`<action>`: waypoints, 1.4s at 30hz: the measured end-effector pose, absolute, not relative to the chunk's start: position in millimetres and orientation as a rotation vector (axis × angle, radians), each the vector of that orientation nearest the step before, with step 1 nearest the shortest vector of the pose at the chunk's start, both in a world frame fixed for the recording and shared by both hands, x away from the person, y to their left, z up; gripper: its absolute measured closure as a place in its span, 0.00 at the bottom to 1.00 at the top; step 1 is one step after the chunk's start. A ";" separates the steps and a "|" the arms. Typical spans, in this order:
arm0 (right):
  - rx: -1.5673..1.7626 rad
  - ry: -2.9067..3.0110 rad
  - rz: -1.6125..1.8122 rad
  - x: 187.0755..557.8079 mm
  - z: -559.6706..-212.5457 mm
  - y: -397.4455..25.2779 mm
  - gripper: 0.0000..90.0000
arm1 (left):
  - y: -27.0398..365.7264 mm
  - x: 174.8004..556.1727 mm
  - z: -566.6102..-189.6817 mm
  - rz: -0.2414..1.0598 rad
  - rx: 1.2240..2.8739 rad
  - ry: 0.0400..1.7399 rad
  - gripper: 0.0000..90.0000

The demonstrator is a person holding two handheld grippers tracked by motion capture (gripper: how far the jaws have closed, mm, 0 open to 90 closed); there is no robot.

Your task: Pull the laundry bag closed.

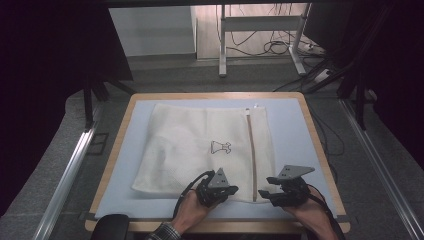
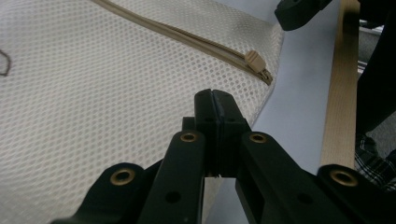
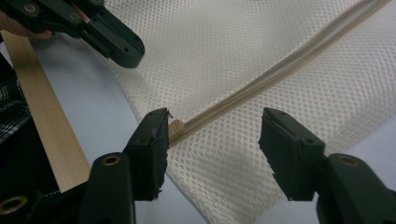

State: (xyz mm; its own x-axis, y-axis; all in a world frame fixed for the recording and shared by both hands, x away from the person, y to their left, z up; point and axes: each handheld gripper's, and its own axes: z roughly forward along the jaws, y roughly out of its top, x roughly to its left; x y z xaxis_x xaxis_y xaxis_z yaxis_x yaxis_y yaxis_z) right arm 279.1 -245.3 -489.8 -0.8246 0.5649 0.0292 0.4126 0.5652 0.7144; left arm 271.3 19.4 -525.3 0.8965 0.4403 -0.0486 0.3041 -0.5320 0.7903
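A wooden-edged table (image 1: pixel 125 131) carries a pale blue mat (image 1: pixel 292 132) that covers nearly all of its top. Around it the floor is grey; a white-legged desk frame (image 1: pixel 222 47) with loose cables (image 1: pixel 272 46) stands at the far side, dark drapes hang to left and right, and a metal rail (image 1: pixel 67 172) runs along each side of the table, two in all.

On the mat lies one white mesh laundry bag (image 1: pixel 200 145), spread flat in the middle of the table, its near edge close to the person's side. It bears one small dark printed mark (image 1: pixel 221 147) near its centre and one beige zipper (image 1: pixel 251 150) running from far to near along its right part. One zipper pull (image 2: pixel 254 59) sits at the near end of that zipper, by the bag's near right corner.

Two grippers are at work, one in each hand. The left gripper (image 1: pixel 220 190) rests over the bag's near edge, left of the zipper; in the left gripper view its jaws are pressed together, with what looks like the bag's edge caught between them, though the view is too tight to be sure. The right gripper (image 3: pixel 212 149) has its jaws wide apart, straddling the near end of the zipper, with the pull right against one jaw
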 end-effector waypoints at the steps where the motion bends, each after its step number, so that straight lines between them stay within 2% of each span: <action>1: 0.810 2.600 1.104 279.4 -490.0 -245.1 0.50 | 17.5 271.1 -526.3 0.194 2.170 0.529 1.00; 6: 0.778 2.656 1.129 282.7 -494.8 -240.3 0.59 | 15.9 272.5 -530.6 0.198 2.199 0.527 1.00; 20: 0.739 2.768 1.112 291.1 -504.2 -223.4 0.74 | 14.4 274.4 -539.6 0.188 2.219 0.560 1.00; 31: 0.713 2.839 1.095 288.4 -504.7 -219.9 0.93 | 16.6 276.5 -539.6 0.177 2.228 0.557 1.00; 42: 0.721 2.854 1.095 289.1 -504.6 -219.8 0.95 | 4.0 271.4 -534.8 0.130 2.203 0.521 0.99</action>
State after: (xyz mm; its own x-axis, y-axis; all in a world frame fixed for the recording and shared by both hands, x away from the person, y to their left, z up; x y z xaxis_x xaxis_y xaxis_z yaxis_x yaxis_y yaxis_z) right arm 289.1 -219.8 -504.6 -0.8948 0.4171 0.1595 0.4168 0.6516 0.6338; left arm 271.4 4.0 -534.8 0.9078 0.4108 -0.0848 0.3227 -0.5549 0.7668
